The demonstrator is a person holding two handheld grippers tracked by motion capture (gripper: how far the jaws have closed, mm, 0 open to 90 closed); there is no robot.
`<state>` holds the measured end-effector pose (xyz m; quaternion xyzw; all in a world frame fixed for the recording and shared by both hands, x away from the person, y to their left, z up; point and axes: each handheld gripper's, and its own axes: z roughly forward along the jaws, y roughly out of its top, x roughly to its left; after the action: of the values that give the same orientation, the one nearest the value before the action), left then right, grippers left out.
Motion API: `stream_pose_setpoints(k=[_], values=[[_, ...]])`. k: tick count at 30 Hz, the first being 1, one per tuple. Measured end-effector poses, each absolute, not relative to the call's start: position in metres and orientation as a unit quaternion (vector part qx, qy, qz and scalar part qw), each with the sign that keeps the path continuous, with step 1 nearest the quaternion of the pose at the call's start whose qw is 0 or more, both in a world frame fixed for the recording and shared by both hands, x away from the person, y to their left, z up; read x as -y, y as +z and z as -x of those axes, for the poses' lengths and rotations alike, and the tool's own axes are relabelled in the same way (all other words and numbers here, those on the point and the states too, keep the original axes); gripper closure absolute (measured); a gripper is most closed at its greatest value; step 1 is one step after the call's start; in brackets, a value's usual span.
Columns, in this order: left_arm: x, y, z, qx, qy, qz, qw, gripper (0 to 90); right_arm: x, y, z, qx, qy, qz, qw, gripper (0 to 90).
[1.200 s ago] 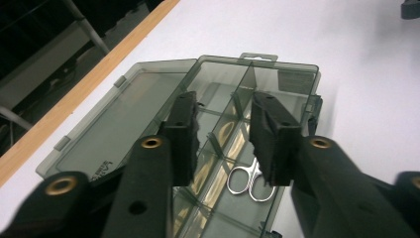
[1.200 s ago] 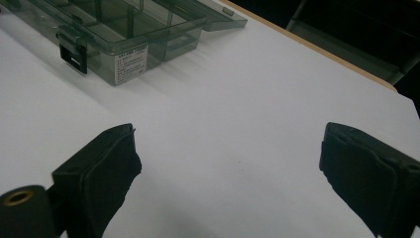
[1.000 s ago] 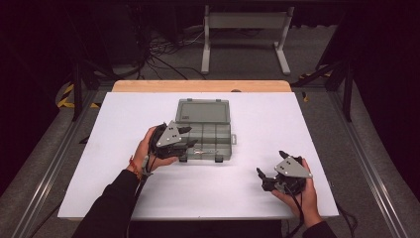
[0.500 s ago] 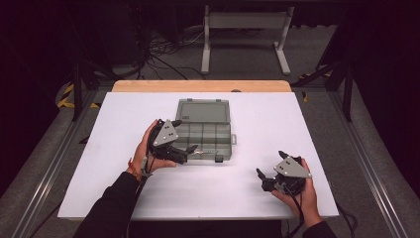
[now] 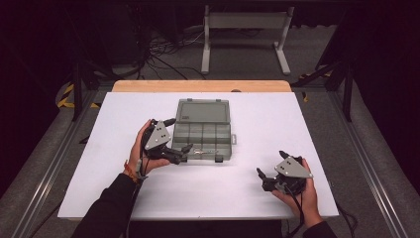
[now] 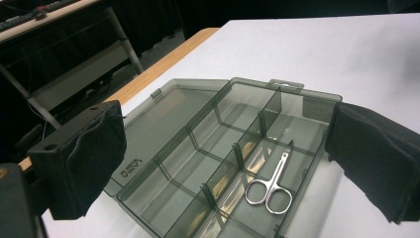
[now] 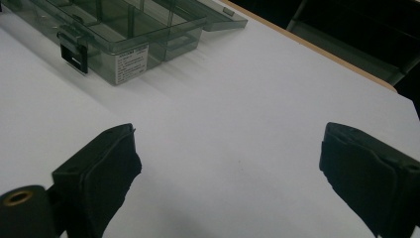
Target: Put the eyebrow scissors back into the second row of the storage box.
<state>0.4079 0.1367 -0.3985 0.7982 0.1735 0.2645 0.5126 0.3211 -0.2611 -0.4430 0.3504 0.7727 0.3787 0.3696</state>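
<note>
A smoky clear compartment box [image 5: 204, 135] lies open in the middle of the white table, its lid [image 5: 203, 110] folded flat behind it. In the left gripper view, small silver scissors [image 6: 270, 182] rest in a front compartment of the box [image 6: 188, 153]. My left gripper [image 5: 177, 136] is at the box's left front corner, open and holding nothing, its jaws spread wide either side of the box [image 6: 230, 153]. My right gripper [image 5: 270, 163] rests open on the table at the front right, apart from the box [image 7: 124, 29], with bare table between its jaws [image 7: 228, 173].
The white table top [image 5: 237, 198] has a wooden strip [image 5: 198, 86] along its far edge. Behind it, on the floor, stand a metal frame [image 5: 242, 29] and loose cables [image 5: 163, 49]. Dark rails run along both sides of the table.
My left gripper has drawn back a little to the left from the box's front. The right gripper and the box have not moved.
</note>
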Motion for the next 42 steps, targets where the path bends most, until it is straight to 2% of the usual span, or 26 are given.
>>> stream_pose_setpoints(k=[17,42], values=[[-0.176,-0.394,-0.388,-0.179,0.293,-0.793,0.504,3.5,0.261,-0.443,-0.321,-0.772,0.378,-0.352,0.370,8.3],[-0.201,-0.397,-0.369,-0.179,0.316,-0.790,0.494,3.4,0.260,-0.442,-0.320,-0.771,0.378,-0.350,0.374,8.3]])
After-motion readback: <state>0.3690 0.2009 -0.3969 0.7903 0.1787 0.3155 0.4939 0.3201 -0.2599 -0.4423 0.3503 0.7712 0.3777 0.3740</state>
